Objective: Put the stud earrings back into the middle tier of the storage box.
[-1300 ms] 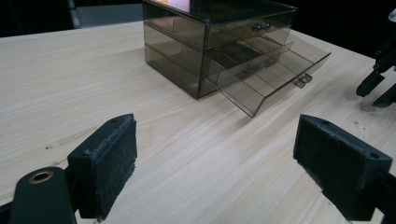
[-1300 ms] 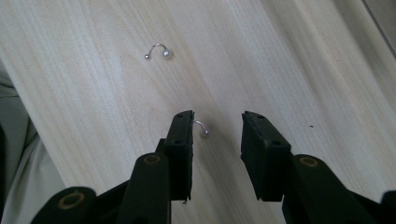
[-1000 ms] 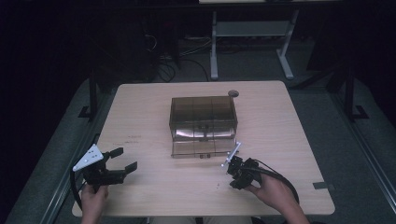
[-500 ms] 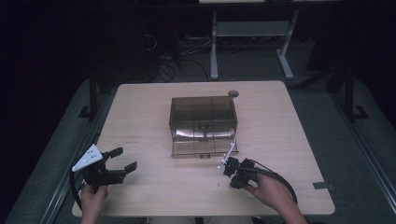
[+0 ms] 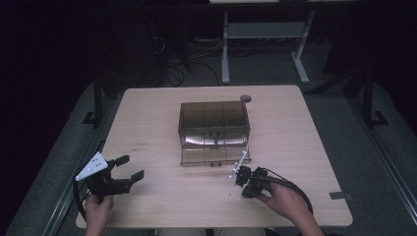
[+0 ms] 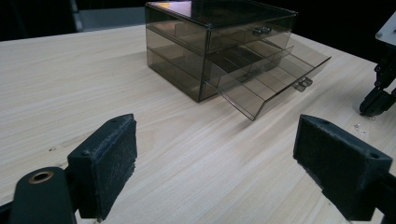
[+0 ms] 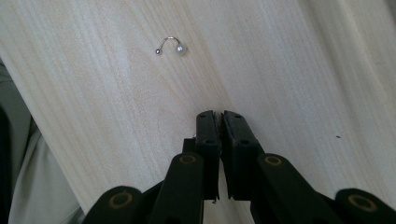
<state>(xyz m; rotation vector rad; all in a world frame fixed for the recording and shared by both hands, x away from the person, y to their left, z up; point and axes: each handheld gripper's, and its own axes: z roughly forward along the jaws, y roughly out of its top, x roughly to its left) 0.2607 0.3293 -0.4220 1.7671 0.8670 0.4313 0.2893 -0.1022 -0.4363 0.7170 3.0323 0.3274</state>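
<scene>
A smoky see-through drawer box (image 5: 214, 118) stands mid-table, its lower drawer (image 5: 215, 153) pulled out toward me; in the left gripper view the box (image 6: 210, 28) and drawer (image 6: 271, 79) sit ahead. My left gripper (image 5: 131, 166) rests at the front left, open and holding nothing (image 6: 215, 158). My right gripper (image 5: 246, 192) is in front of the drawer at the front right, tips down on the wood, jaws shut (image 7: 219, 116). A small curved earring with a pearl (image 7: 170, 45) lies on the table just beyond its tips, apart from them.
A dark round disc (image 5: 245, 98) lies at the table's back edge behind the box. A grey tape strip (image 5: 340, 195) marks the front right corner. Beyond the table stand a white frame (image 5: 265, 29) and floor cables (image 5: 182, 69).
My right gripper has shifted slightly left and tipped down toward the table in front of the drawer. The left gripper and the box have not moved.
</scene>
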